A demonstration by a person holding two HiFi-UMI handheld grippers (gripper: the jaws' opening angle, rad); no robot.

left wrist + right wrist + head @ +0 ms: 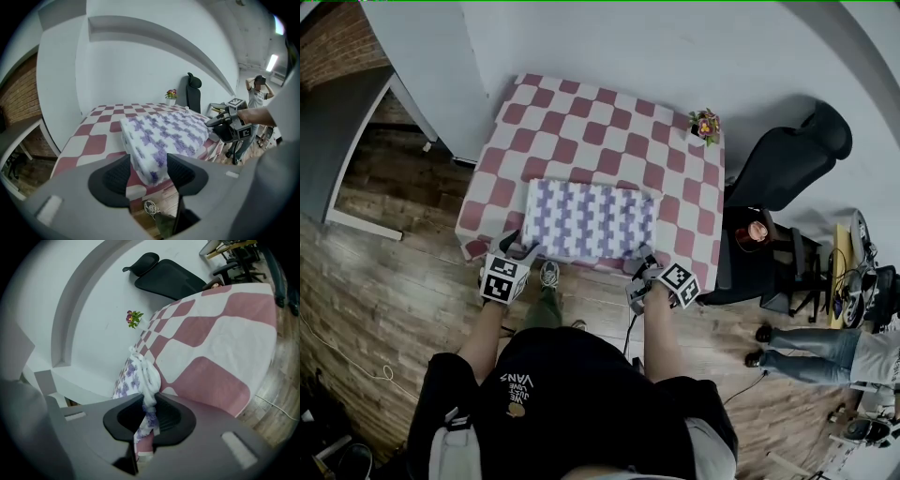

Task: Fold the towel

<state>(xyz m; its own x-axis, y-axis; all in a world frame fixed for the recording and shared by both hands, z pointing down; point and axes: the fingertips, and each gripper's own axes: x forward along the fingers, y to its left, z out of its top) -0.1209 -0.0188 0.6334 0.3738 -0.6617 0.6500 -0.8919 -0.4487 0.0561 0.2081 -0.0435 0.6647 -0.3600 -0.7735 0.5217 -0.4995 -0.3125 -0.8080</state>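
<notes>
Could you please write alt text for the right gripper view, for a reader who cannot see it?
The right hand-held gripper is shut on a bunched corner of the purple-and-white towel, which lies at the edge of a pink-and-white checked tablecloth. Beyond stand a small flower pot and a black chair.

Towels: one purple-and-white checked towel (591, 220)
Grippers: two, the left gripper (519, 247) and the right gripper (643, 263)
Tablecloths: one red-and-white checked tablecloth (581, 122)
Flower pots: one flower pot (705, 125)
Office chairs: one black office chair (787, 159)
People: two, the person (581, 403) holding the grippers and a bystander (825, 349)
</notes>
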